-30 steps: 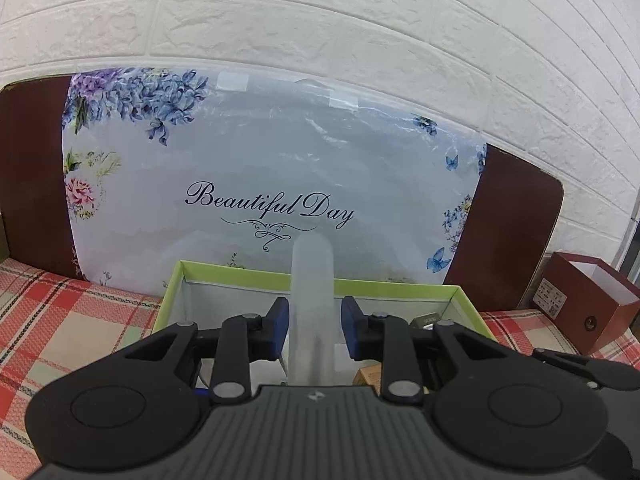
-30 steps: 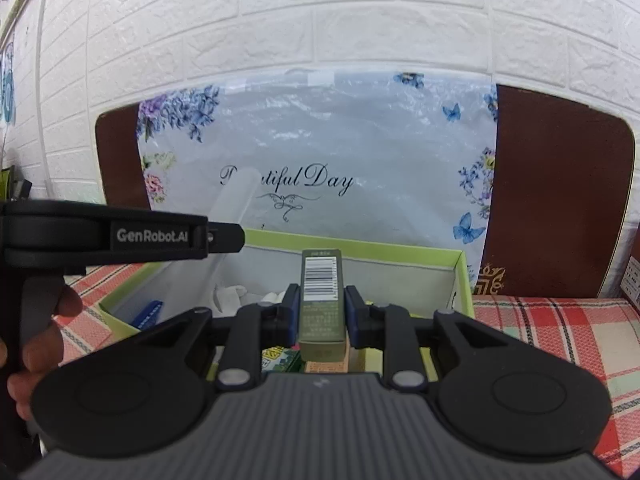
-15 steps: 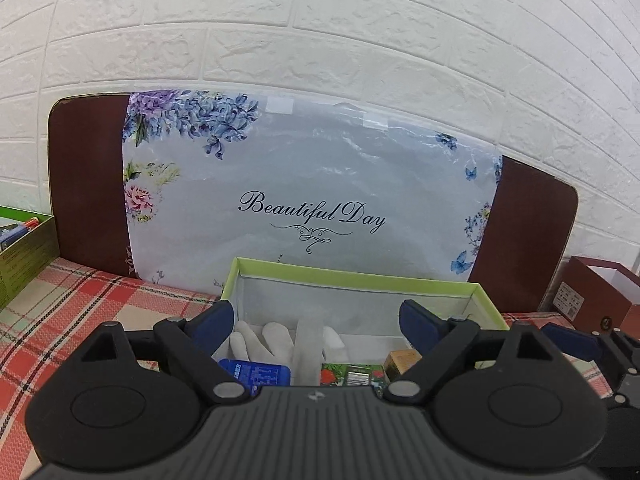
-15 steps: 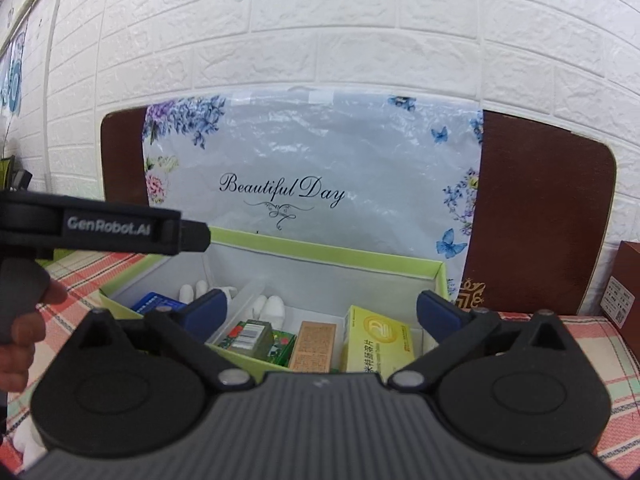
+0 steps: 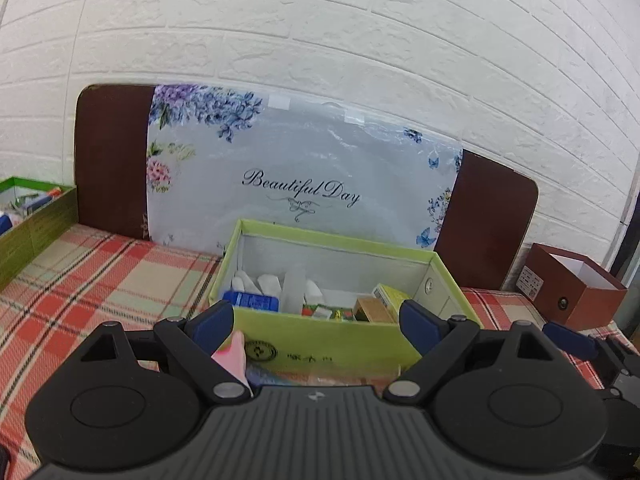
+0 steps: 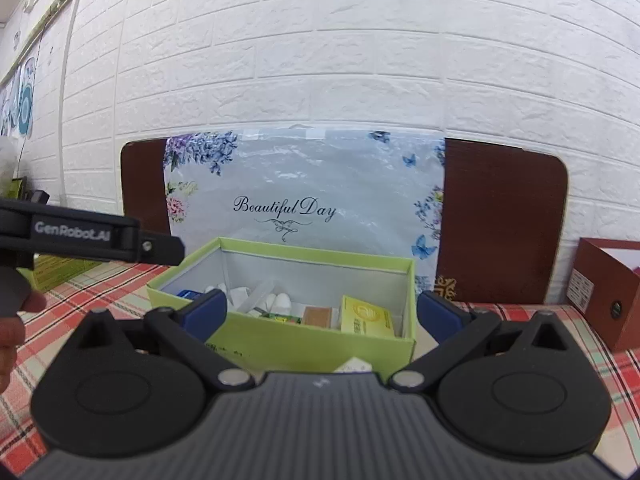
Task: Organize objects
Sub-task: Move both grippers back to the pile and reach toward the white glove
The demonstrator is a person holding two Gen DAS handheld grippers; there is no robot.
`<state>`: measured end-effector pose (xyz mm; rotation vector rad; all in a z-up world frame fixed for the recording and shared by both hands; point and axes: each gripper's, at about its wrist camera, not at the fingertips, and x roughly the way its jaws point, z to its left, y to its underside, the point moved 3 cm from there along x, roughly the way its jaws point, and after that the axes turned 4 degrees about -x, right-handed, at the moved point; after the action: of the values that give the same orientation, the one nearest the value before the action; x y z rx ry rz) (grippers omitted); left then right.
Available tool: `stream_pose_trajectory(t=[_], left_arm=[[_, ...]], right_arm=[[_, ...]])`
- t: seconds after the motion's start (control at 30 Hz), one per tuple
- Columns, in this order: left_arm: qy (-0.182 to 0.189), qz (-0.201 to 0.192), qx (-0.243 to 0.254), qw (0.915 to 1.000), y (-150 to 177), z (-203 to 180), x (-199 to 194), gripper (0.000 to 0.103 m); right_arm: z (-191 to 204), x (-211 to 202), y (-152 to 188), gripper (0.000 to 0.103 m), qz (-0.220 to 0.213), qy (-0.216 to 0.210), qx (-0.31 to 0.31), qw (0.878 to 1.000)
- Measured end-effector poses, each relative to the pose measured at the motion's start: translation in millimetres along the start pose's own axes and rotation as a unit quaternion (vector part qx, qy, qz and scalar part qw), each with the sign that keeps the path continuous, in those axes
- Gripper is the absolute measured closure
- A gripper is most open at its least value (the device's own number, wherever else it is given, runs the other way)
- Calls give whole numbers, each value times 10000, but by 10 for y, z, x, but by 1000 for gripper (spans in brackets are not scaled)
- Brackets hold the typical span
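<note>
The left gripper (image 5: 316,322) has its blue-padded fingers (image 5: 212,326) spread wide with nothing clamped between them; it sits low in the left wrist view, short of the near wall of the green box (image 5: 340,346). A pink object (image 5: 234,356) lies just beside the left pad, below the box's front wall; what it is cannot be told. The right gripper (image 6: 322,314) likewise stands fully apart and empty, its pads framing the same green box (image 6: 304,342) at the centre of the right wrist view. Inside the box, in the left wrist view, lie a blue pack (image 5: 252,301) at the left, white items (image 5: 268,283) behind it, a translucent tube (image 5: 295,288) leaning in the middle, a brown carton (image 5: 374,310) and a yellow carton (image 5: 390,294) at the right. The box rests on a red plaid tablecloth (image 5: 100,280). Behind it a floral sheet (image 5: 304,184) reading "Beautiful Day" leans against a dark brown board (image 5: 114,160) and the white brick wall (image 5: 320,40). A brown box (image 5: 576,292) stands at the right edge, and a second green box (image 5: 36,224) at the left edge. In the right wrist view a hand (image 6: 12,332) grips the other gripper's handle at the left.
</note>
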<state>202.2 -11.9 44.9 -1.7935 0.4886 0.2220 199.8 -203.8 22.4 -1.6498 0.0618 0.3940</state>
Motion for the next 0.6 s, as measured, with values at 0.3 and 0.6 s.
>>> stream_pose_trajectory(t=[0.3, 0.6], left_arm=[[-147, 503, -177, 9985, 703, 169, -224, 10], [-608, 552, -294, 9962, 1075, 516, -410, 10]], right_arm=[[23, -398, 721, 0, 678, 118, 561, 9960], [150, -449, 1172, 0, 1338, 125, 745, 9881]])
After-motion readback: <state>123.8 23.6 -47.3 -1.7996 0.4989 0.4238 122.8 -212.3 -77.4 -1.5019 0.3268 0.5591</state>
